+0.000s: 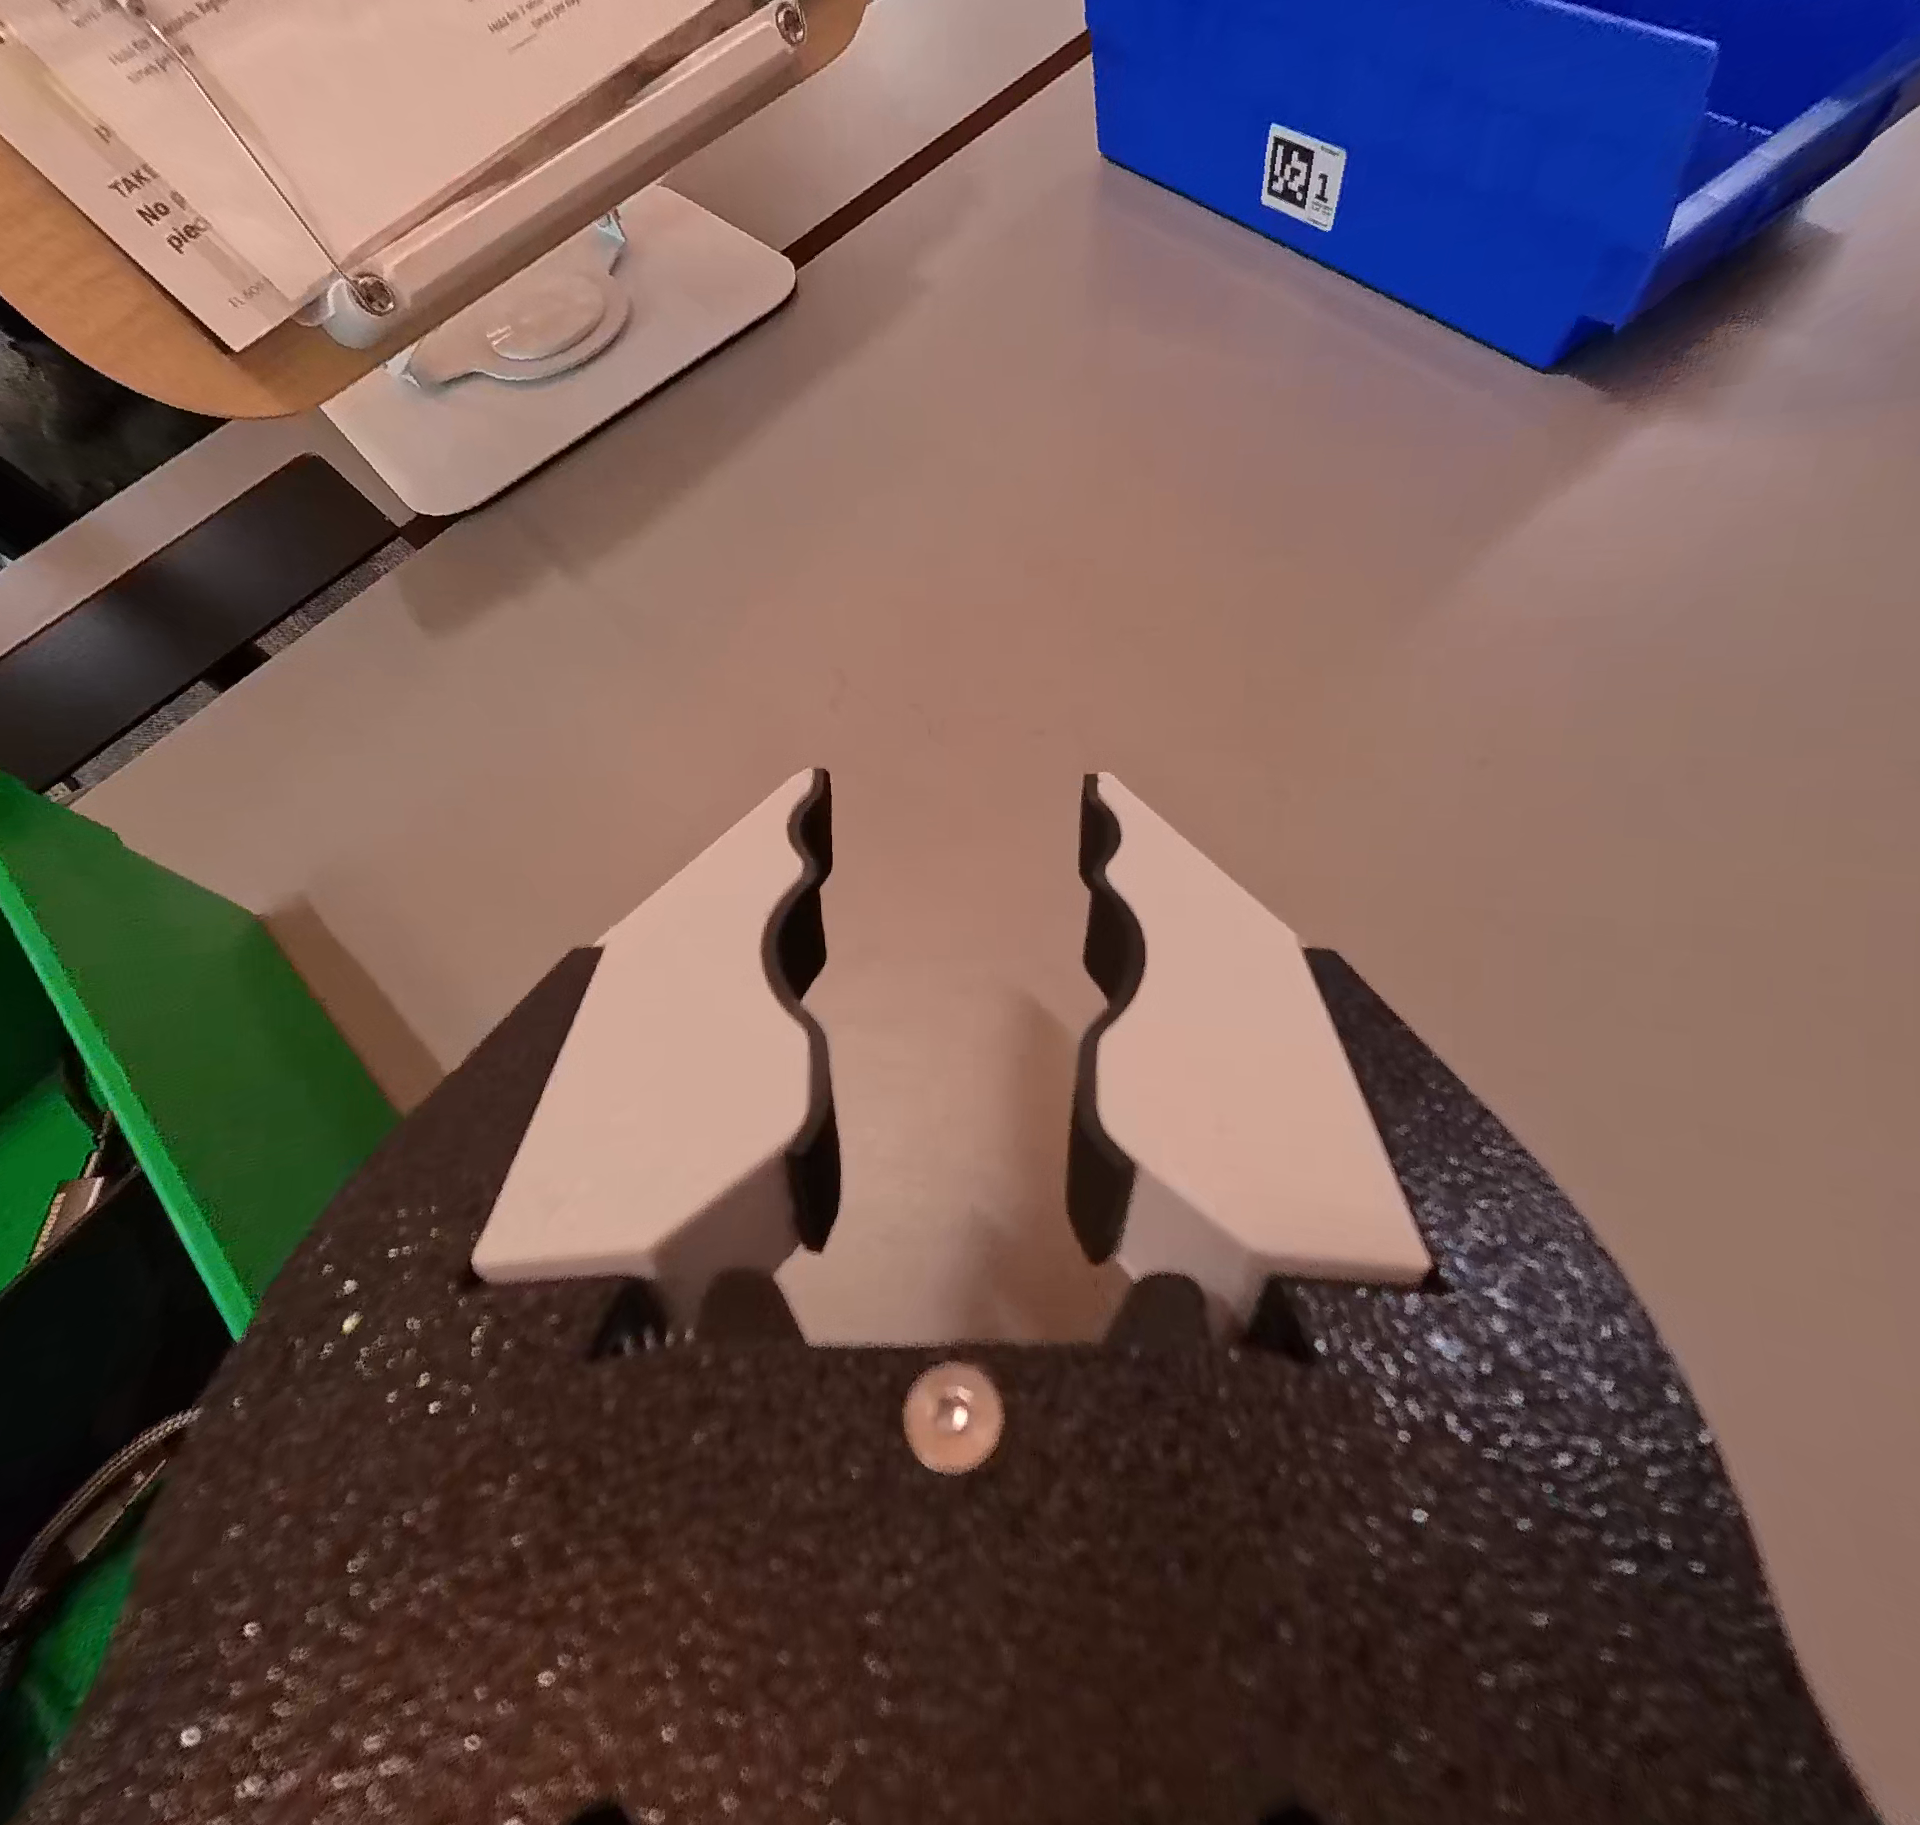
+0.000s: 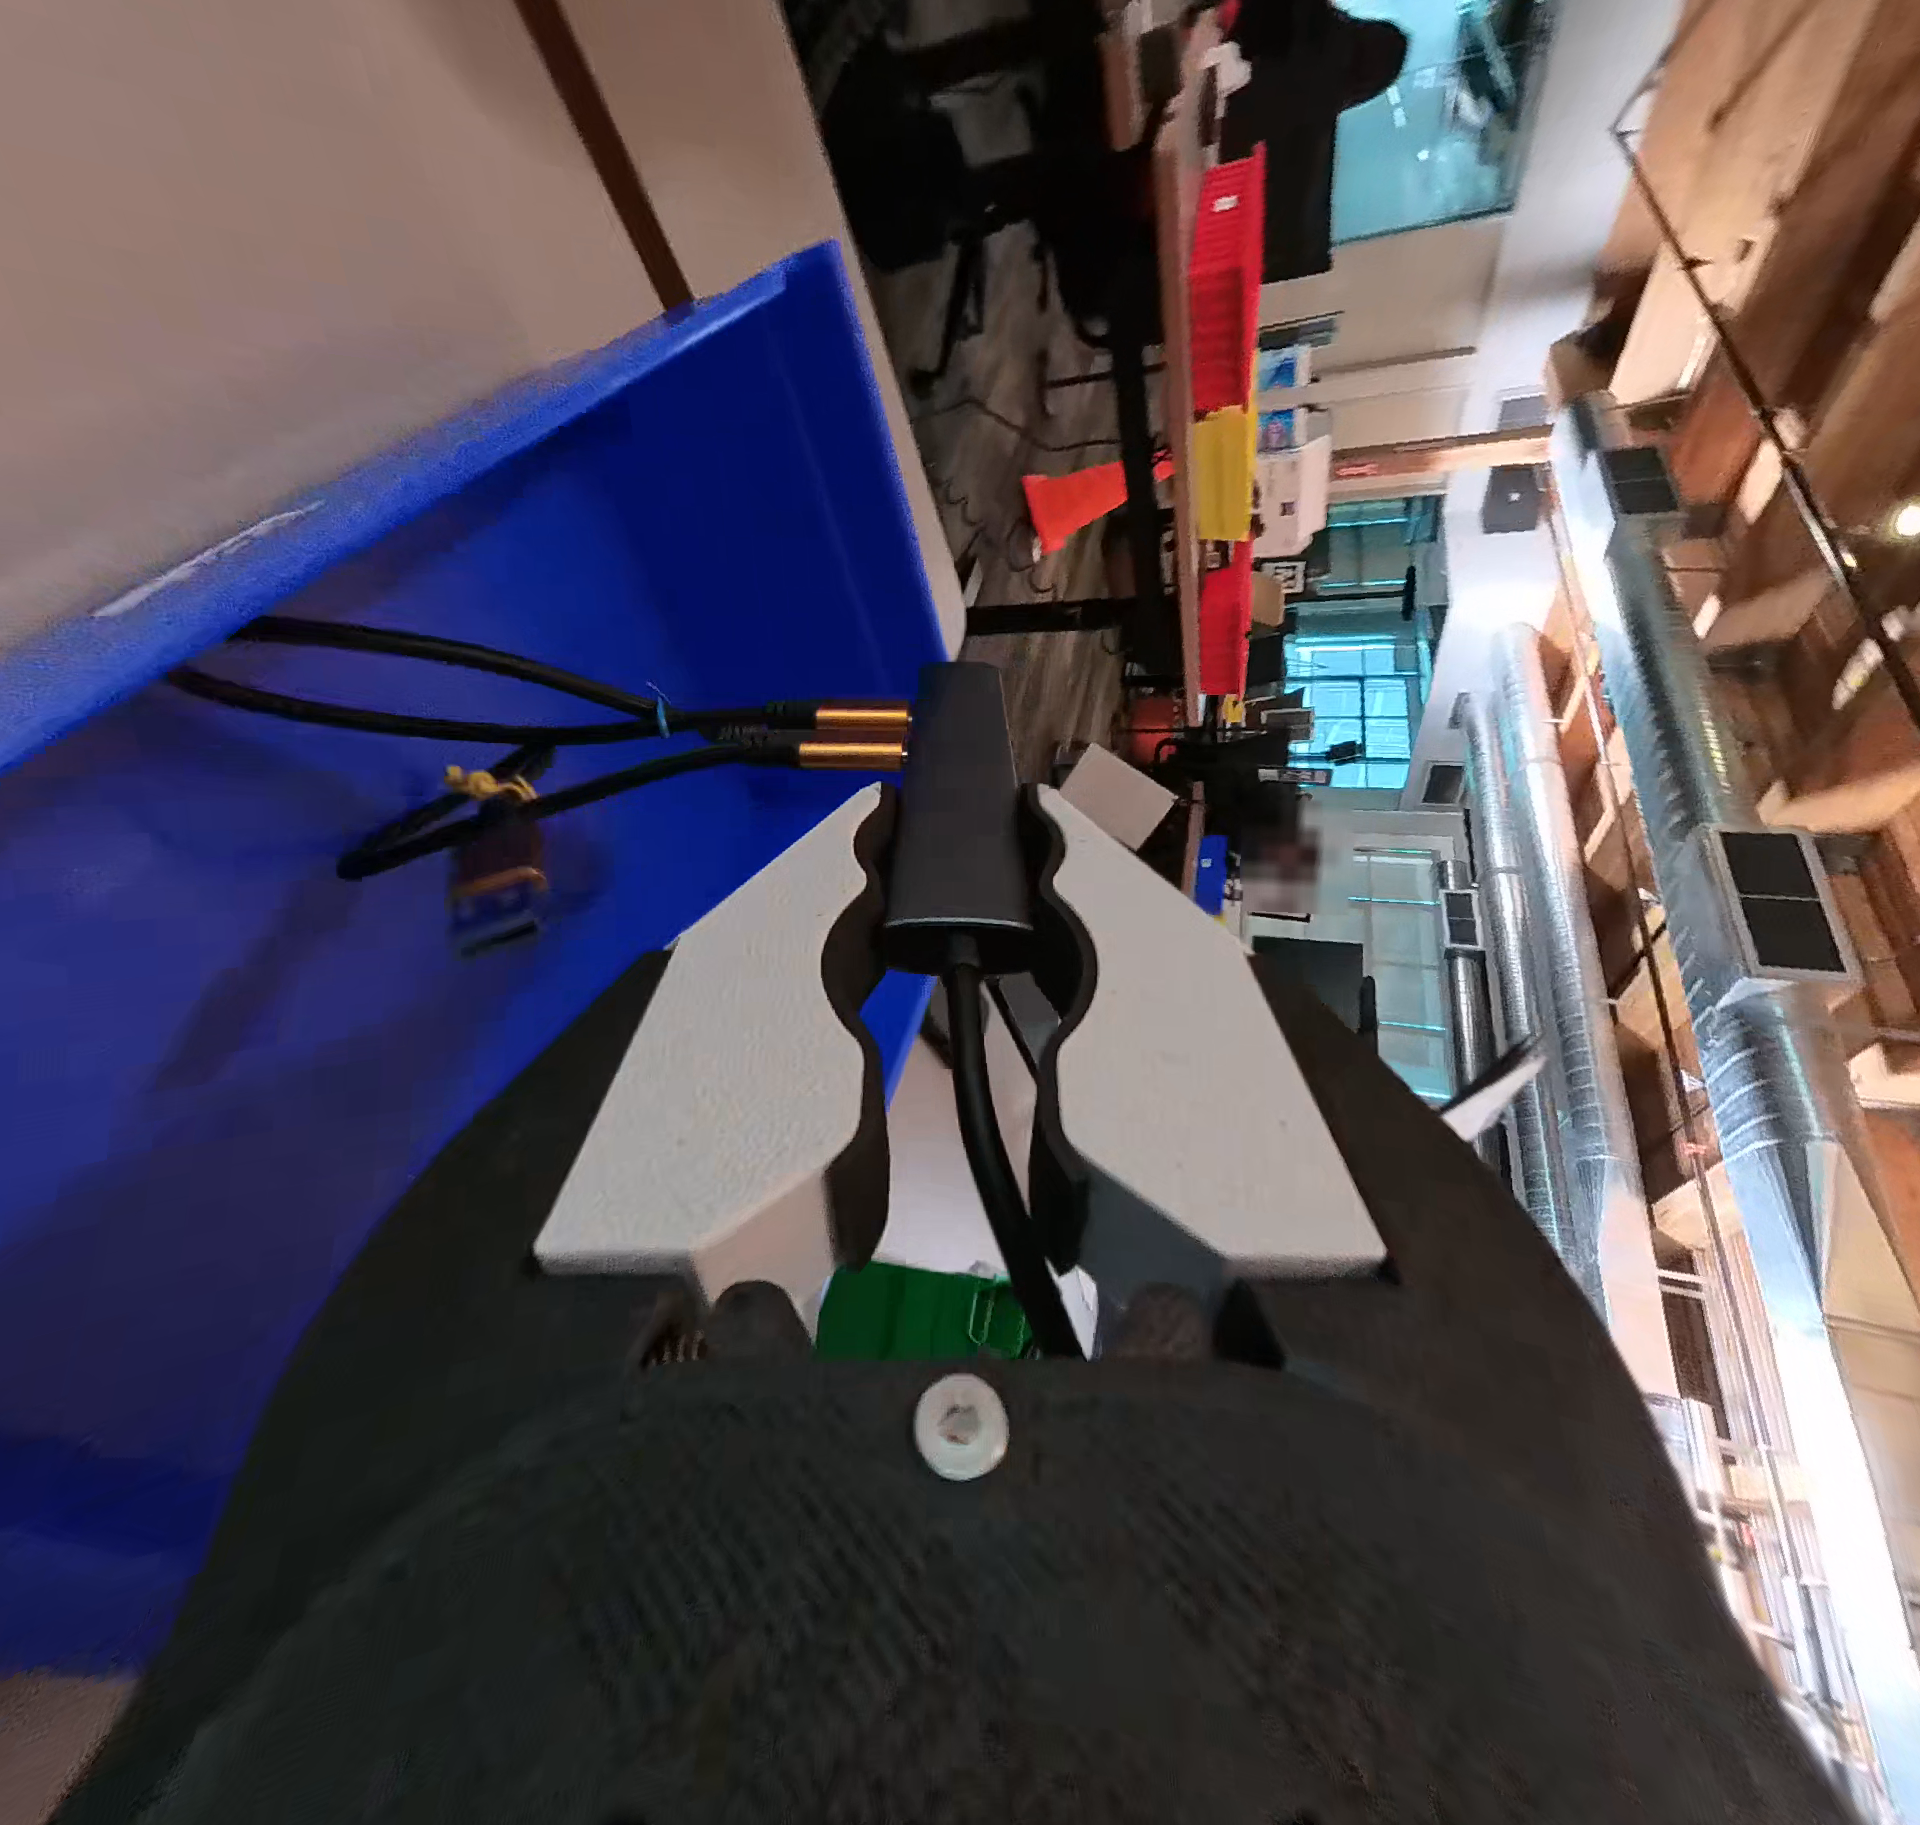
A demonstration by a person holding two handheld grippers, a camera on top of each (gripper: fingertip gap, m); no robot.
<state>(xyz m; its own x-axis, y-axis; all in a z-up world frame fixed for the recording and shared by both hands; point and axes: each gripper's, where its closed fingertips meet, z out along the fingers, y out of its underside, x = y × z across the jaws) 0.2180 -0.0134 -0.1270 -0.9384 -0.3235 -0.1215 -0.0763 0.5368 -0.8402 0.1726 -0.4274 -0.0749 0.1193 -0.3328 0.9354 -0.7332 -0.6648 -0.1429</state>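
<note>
My left gripper (image 1: 956, 788) is open and empty, held low over the bare grey table (image 1: 1143, 549). My right gripper (image 2: 958, 807) is rolled onto its side and shut on a dark grey adapter block (image 2: 954, 819); its black cable (image 2: 997, 1152) runs back between the fingers. Two gold-tipped plugs (image 2: 857, 734) on black cables are stuck in the adapter's left side. A purple and gold USB plug (image 2: 497, 887) hangs from the same bundle. They hang in front of the blue bin (image 2: 436, 632), which also shows in the left wrist view (image 1: 1392, 154).
A document stand with a printed sheet (image 1: 416, 92) on a white base (image 1: 582, 352) stands at the far left of the table. A green bin (image 1: 135, 1027) sits at the left edge and shows under my right gripper (image 2: 914, 1308). A workshop with shelves lies behind. Across from one pair of fingers to the other is roughly 40 centimeters.
</note>
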